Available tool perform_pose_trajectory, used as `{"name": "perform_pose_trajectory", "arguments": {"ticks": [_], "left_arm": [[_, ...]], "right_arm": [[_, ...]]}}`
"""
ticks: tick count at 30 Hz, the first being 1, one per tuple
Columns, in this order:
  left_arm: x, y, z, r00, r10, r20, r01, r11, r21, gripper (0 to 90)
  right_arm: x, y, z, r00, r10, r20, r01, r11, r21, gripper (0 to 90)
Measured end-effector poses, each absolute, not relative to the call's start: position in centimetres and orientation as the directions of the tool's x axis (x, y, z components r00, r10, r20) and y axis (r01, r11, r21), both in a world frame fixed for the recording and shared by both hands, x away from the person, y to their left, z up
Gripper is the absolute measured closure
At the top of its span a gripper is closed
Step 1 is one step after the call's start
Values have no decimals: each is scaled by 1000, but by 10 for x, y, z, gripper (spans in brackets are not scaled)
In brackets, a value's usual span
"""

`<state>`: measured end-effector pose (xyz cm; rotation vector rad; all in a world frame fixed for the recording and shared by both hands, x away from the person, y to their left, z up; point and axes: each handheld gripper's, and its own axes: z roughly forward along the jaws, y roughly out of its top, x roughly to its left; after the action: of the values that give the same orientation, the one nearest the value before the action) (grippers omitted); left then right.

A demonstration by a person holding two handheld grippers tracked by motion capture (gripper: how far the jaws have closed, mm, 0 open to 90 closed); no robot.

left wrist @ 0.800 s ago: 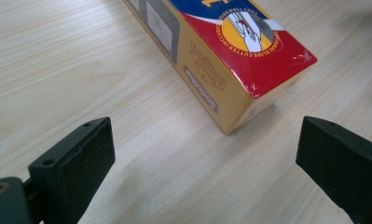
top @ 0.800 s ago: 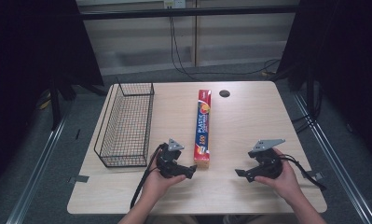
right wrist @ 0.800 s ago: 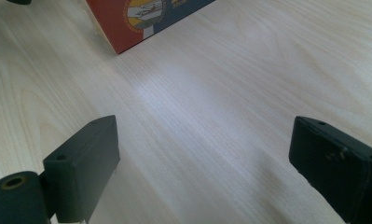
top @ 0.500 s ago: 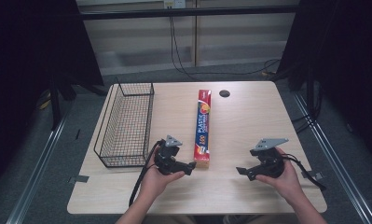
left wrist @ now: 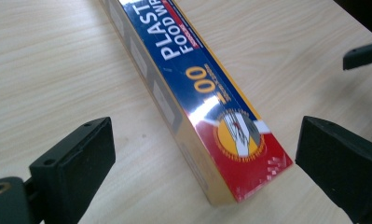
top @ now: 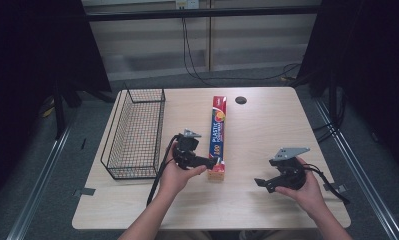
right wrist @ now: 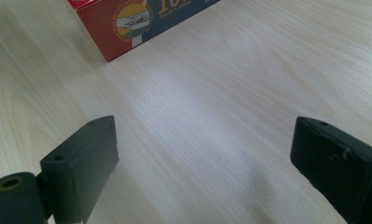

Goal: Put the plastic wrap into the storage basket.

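left hand-held gripper [left wrist: 202, 154] astride long blue-red box [left wrist: 207, 107]

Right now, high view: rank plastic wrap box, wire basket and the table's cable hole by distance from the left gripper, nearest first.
From the left gripper:
1. Plastic wrap box: right at its jaws, its near end between them in the left gripper view.
2. Wire basket: just to its left, on the table's left side.
3. Cable hole: far side of the table, beyond the box.

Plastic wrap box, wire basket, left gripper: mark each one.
plastic wrap box [top: 218, 135], high view, middle of its blue top.
wire basket [top: 135, 132], high view, mesh floor.
left gripper [top: 212, 162], high view, between its fingertips.
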<state>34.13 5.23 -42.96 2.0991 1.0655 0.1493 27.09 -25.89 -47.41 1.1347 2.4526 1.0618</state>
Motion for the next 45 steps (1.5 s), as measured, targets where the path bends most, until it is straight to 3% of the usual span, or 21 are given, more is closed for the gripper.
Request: {"name": "perform_pose_trajectory", "arguments": {"ticks": [19, 45], "left_arm": [[384, 15, -426, 571, 776, -269, 718, -313, 622, 25], [427, -16, -448, 461, 866, -194, 779, -290, 555, 54]], "right_arm": [[269, -259, -474, -674, 735, 73, 563, 448, 694, 74], [268, -259, -474, -683, 726, 84, 561, 447, 696, 76]]}}
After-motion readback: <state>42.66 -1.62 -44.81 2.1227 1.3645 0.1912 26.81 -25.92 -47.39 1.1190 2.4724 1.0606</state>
